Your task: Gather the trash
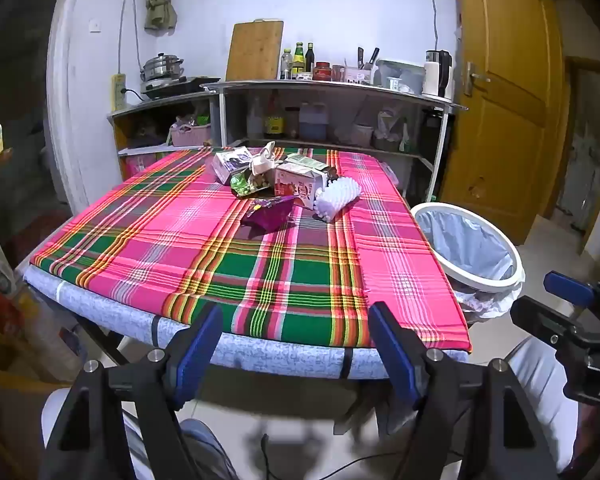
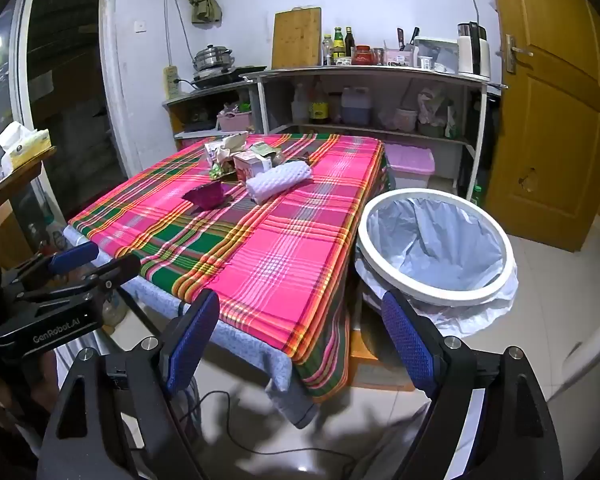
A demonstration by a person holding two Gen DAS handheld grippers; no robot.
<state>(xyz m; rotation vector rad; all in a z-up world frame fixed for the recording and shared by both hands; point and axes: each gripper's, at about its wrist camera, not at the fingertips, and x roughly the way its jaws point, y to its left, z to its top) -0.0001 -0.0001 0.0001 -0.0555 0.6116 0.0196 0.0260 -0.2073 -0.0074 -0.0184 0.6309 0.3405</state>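
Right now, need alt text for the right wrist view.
The open right gripper hovers off the near corner of a table under a pink-and-green plaid cloth. Beside the table stands a white round bin with a pale blue liner, and crumpled wrappers and cartons sit piled at the table's far end.

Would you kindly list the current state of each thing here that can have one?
left gripper: open, empty
right gripper: open, empty
trash bin: lined, no trash visible
trash pile: on the table, untouched
white foam net: lying beside the cartons
door: shut
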